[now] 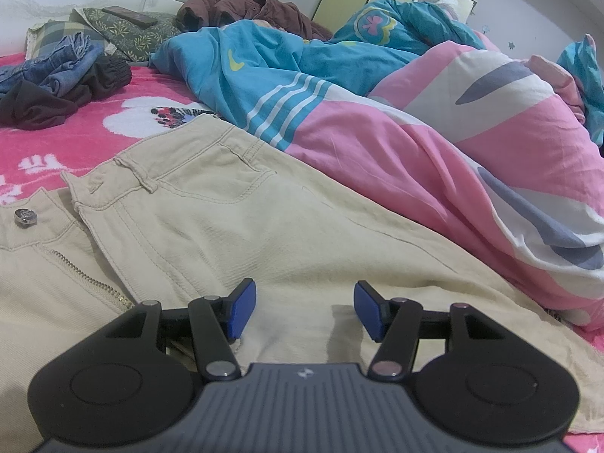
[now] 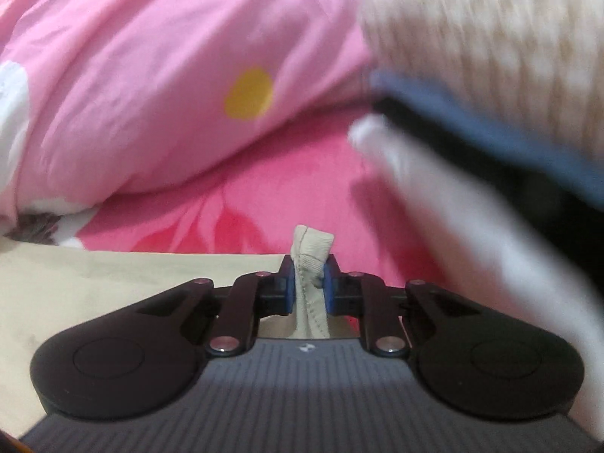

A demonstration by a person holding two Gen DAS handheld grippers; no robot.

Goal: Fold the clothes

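**Right gripper has the hem, left one waits over the hip**

The beige trousers [image 1: 211, 219] lie spread flat on the pink floral bedspread [image 1: 75, 139], waistband and metal button [image 1: 25, 217] at the left, zip open, the legs running off to the right under the edge of the pink quilt [image 1: 472, 158]. That long axis is what matters here. The left gripper [image 1: 302, 309] hovers just above the hip area, its blue pads apart with only flat cloth beneath them, nothing pinched. The right gripper [image 2: 306, 287] is the busy one: its jaws are clamped tight on a stitched fold of beige fabric [image 2: 311, 260] that pokes up between the pads. A blurred sleeve crosses that view at the right. By my reading, the right hand is the one placed to carry its end along the trousers' length toward the waistband.
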